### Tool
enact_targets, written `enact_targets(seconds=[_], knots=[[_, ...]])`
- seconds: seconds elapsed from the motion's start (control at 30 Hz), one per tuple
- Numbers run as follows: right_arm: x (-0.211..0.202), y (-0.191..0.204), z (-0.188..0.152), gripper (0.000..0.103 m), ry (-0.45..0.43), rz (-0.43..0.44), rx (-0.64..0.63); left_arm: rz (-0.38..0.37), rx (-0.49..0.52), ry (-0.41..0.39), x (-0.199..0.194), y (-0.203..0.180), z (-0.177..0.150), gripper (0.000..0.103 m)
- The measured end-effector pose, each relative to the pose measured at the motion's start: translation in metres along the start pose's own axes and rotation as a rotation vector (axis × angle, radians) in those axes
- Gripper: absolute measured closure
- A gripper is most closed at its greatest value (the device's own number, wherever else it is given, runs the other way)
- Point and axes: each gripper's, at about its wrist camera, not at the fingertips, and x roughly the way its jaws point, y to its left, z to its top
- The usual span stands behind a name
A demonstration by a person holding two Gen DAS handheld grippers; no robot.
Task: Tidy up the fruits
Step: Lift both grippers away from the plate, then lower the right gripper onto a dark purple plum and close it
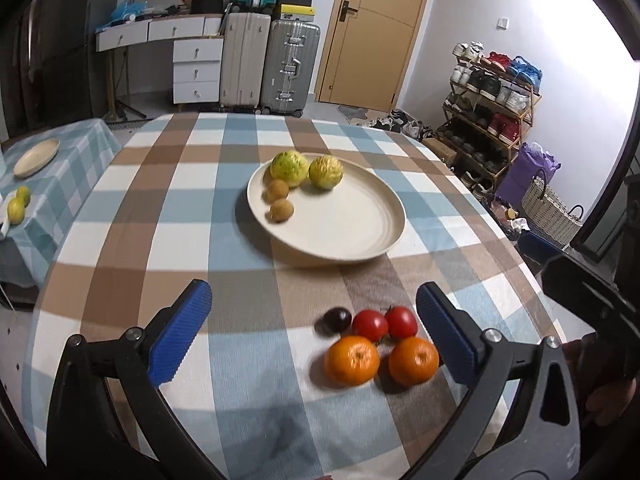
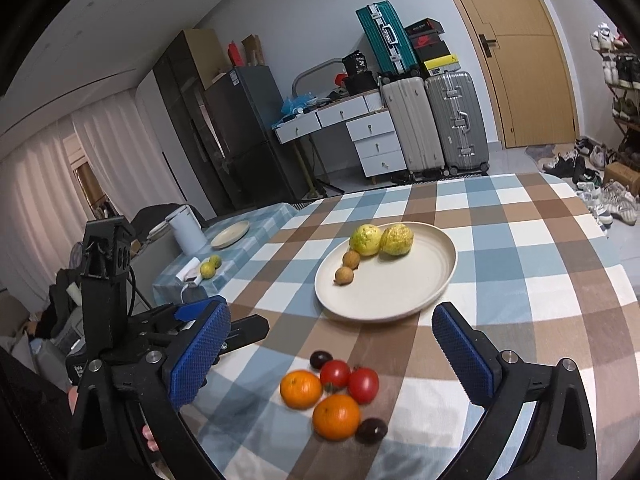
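A cream plate (image 1: 360,240) (image 2: 400,288) stands mid-table and holds two yellow-green guavas (image 1: 289,168) and two small brown fruits (image 1: 281,211). Nearer me, on the checked cloth, lie two oranges (image 1: 351,359) (image 2: 336,416), two red tomatoes (image 1: 370,325) (image 2: 363,384) and a dark plum (image 1: 337,318) (image 2: 321,359). The right wrist view shows a second plum (image 2: 371,430). My left gripper (image 1: 312,294) hangs open above the cloth, with the cluster near its right finger. My right gripper (image 2: 330,316) is open too, above the same cluster. Neither touches any fruit.
A low side table (image 2: 256,220) at the left carries a second plate (image 2: 230,234), two lime-coloured fruits (image 2: 208,269) and a white kettle (image 2: 186,228). Suitcases (image 1: 290,68) and drawers stand behind the table, and a shoe rack (image 1: 492,96) at the right.
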Motion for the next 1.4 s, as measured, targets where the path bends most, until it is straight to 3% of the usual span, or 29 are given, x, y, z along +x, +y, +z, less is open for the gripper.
enact_targets(seconds=[0.53, 0.9, 0.97, 1.03, 1.07, 1.4], knots=[[0.009, 0.005, -0.053, 0.0, 0.104, -0.003, 0.0, 0.015, -0.049, 0.056, 0.01, 0.019, -0.045, 0.001], [0.018, -0.013, -0.071, 0.0, 0.184, -0.005, 0.055, 0.008, -0.062, 0.07, 0.019, 0.025, -0.048, 0.001], [0.021, -0.018, -0.072, 0.005, 0.2, -0.003, 0.076, 0.004, -0.062, 0.073, 0.022, 0.025, -0.047, 0.001], [0.024, -0.023, -0.074, 0.018, 0.222, 0.002, 0.088, 0.003, -0.062, 0.072, 0.023, 0.025, -0.046, 0.001], [0.026, -0.024, -0.075, 0.02, 0.239, -0.007, 0.083, 0.001, -0.063, 0.072, 0.023, 0.026, -0.045, 0.001], [0.038, -0.025, -0.079, 0.053, 0.326, -0.072, -0.02, -0.007, -0.09, 0.073, 0.03, 0.034, -0.038, 0.001]])
